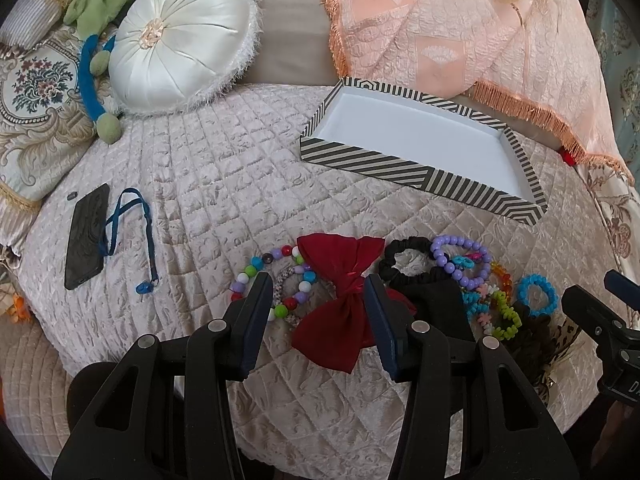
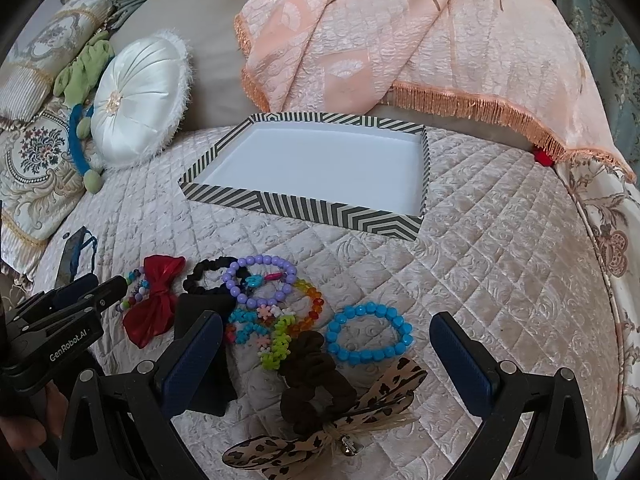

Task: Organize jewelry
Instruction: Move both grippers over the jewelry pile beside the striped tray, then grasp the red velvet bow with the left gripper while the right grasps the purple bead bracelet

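A striped box (image 1: 404, 168) with a white empty inside sits on the quilted bed; it also shows in the right wrist view (image 2: 320, 204). Jewelry lies in a pile in front of it: a red bow (image 1: 340, 300) (image 2: 154, 300), a multicolour bead bracelet (image 1: 256, 268), a black scrunchie (image 1: 404, 264) (image 2: 204, 276), a purple bead bracelet (image 1: 460, 256) (image 2: 260, 280), a blue bead bracelet (image 2: 368, 334) (image 1: 536, 294), a brown scrunchie (image 2: 312, 376) and a leopard bow (image 2: 332, 428). My left gripper (image 1: 318, 292) is open, its fingers either side of the red bow. My right gripper (image 2: 326, 334) is open over the blue bracelet and brown scrunchie.
A black phone (image 1: 86, 236) with a blue lanyard (image 1: 144, 240) lies at the left. A white round cushion (image 1: 180, 36) and patterned pillows (image 1: 36, 120) stand behind. A peach fringed blanket (image 1: 480, 32) hangs behind the box. The bed edge curves away at the right (image 2: 600, 280).
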Demonstrator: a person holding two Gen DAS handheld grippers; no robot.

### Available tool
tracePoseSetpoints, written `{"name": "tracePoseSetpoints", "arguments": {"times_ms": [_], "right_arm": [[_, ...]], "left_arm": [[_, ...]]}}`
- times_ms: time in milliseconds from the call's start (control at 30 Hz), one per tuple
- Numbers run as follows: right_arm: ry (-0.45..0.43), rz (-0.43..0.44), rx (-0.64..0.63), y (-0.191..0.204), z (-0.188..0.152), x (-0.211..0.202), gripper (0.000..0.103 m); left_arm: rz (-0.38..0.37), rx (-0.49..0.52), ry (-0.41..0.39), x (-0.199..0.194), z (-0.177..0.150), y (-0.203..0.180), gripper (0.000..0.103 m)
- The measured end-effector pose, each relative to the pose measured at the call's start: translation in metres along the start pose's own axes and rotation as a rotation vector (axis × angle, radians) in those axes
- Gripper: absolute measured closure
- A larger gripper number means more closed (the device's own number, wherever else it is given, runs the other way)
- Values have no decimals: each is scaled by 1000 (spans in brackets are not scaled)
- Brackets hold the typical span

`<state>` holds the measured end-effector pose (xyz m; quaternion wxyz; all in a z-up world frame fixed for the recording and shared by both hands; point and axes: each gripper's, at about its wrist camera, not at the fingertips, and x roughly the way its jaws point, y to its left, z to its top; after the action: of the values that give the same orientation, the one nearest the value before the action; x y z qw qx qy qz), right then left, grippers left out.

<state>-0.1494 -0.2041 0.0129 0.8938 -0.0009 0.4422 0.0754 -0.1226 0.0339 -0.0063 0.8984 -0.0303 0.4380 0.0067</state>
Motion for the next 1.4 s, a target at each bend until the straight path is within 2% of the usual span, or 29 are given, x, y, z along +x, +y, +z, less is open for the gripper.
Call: {"name": "tracePoseSetpoints", "arguments": {"times_ms": [267,433,500,533,667,767,1033,1267,1400], "right_arm": [[11,15,-7,-3,-2,1,0],[20,25,-2,-8,-1,4,0],[23,36,5,-12,1,6,0],[26,48,8,-14,1,8,0],[30,79,6,-18,5,14,0],[33,103,-15,-18,8,21,1],[106,197,-43,-13,25,56,40],[190,242,-86,-3,33,91,52],[223,272,-79,-2,34,109,66]], "left_arm": [[-34,-25,17,-5,4,15,56],[-127,-90,85,-3,15,39,56],[-148,-117,106,-1,17,46,49],[-161,-136,109,1,17,50,42],[-206,-200,151,11,18,59,40],[-217,-198,185,20,15,56,40],[-207,-142,214,38,19,34,40],[-165,-90,236,62,27,19,40],[-156,-65,247,77,29,10,41]]}}
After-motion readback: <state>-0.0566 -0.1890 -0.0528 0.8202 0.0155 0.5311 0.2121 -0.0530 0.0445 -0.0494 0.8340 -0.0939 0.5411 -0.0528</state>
